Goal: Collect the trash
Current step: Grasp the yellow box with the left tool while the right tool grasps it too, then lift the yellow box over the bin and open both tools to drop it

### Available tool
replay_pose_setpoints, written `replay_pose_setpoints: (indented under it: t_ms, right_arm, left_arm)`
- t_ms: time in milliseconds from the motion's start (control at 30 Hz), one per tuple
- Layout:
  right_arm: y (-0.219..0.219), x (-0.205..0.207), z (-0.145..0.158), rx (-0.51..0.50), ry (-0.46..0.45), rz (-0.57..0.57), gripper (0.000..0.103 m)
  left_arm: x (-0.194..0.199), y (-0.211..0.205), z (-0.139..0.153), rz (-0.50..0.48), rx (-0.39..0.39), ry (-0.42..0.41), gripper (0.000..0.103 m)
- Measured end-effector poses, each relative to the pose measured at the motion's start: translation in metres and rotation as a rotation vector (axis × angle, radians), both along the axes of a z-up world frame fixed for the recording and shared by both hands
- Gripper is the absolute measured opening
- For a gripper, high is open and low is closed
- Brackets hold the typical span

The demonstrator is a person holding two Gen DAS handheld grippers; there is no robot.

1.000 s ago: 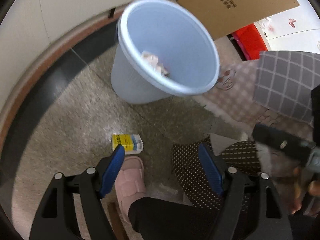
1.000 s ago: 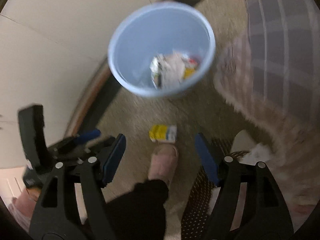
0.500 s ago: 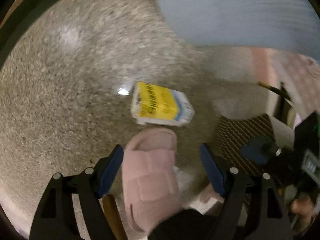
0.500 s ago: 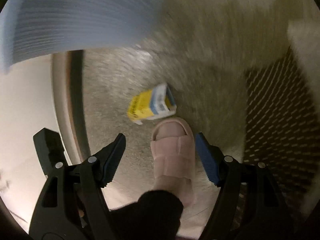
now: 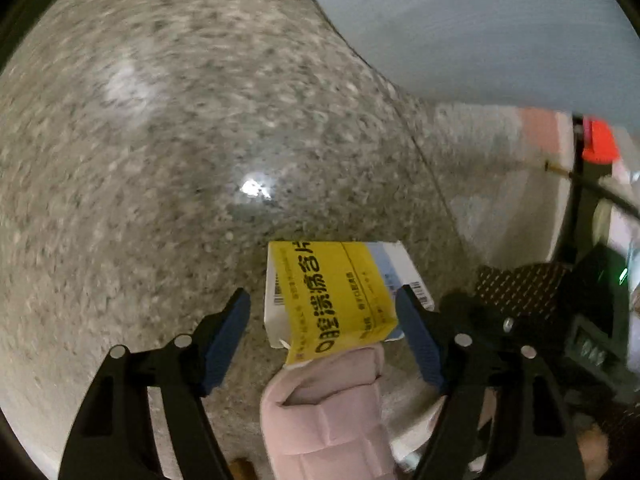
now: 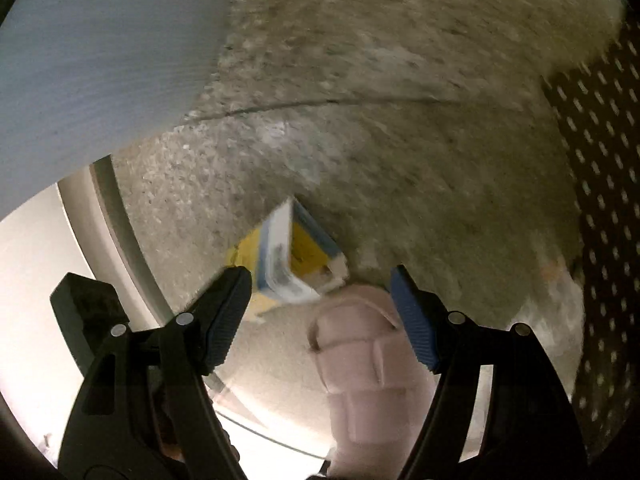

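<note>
A yellow and white cardboard box (image 5: 332,292) lies on the speckled stone floor, just in front of the toe of a pink slipper (image 5: 332,408). My left gripper (image 5: 322,294) is low over the box, which sits between its blue pads. The jaws are closing, with a gap still showing on the left side. In the right wrist view the same box (image 6: 296,256) is blurred and lies just beyond the left pad of my right gripper (image 6: 319,273). That gripper stands open and holds nothing.
The pale blue waste bin (image 5: 480,20) rises close behind the box; its wall (image 6: 100,60) fills the upper left of the right wrist view. A dark dotted mat (image 6: 600,160) lies to the right. A pale wall with baseboard (image 6: 24,280) runs on the left.
Both grippers have dropped from above the bin down to the floor. The box has grown large and now sits between the left gripper's pads. The bin's inside is out of sight.
</note>
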State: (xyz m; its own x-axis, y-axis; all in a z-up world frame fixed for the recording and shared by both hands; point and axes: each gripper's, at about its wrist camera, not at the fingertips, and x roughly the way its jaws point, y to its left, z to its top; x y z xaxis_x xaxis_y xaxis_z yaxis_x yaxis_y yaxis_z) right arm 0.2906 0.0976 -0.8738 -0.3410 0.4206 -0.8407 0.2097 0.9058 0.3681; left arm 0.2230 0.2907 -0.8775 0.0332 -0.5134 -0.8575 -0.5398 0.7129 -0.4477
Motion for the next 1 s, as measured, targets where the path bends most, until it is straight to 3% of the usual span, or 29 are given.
replay_pose_setpoints:
  t_ms: [67, 133, 200, 267, 400, 500, 700, 800, 1000]
  right_arm:
    - [0.010, 0.001, -0.008, -0.001, -0.004, 0.039, 0.068]
    - [0.019, 0.003, -0.016, 0.014, 0.011, 0.058, 0.060]
    - [0.025, 0.003, -0.023, 0.037, 0.028, 0.061, 0.038]
    - [0.031, 0.005, -0.018, 0.033, 0.024, 0.098, 0.030]
    - [0.034, 0.002, -0.003, 0.052, 0.020, 0.092, 0.029]
    - [0.039, 0.004, 0.023, 0.083, -0.002, 0.116, 0.029]
    - [0.041, 0.015, 0.103, 0.141, -0.107, 0.179, 0.029]
    - [0.042, 0.018, 0.146, 0.163, -0.192, 0.236, 0.029]
    - [0.059, 0.015, 0.216, 0.207, -0.335, 0.369, 0.029]
  left_arm:
    - [0.000, -0.003, -0.001, -0.008, -0.038, -0.006, 0.065]
    - [0.000, -0.004, 0.000, 0.007, -0.061, -0.009, 0.056]
    - [-0.002, -0.005, 0.000, 0.030, -0.090, -0.017, 0.038]
    - [-0.007, -0.004, 0.005, 0.034, -0.090, -0.026, 0.036]
    - [-0.011, 0.016, 0.025, 0.059, -0.102, -0.036, 0.031]
    - [-0.013, 0.026, 0.060, 0.046, -0.087, -0.085, 0.031]
    - [-0.017, 0.034, 0.150, 0.060, -0.066, -0.204, 0.031]
    - [-0.022, 0.038, 0.187, 0.083, -0.083, -0.260, 0.031]
    - [-0.041, 0.028, 0.255, 0.134, -0.042, -0.361, 0.032]
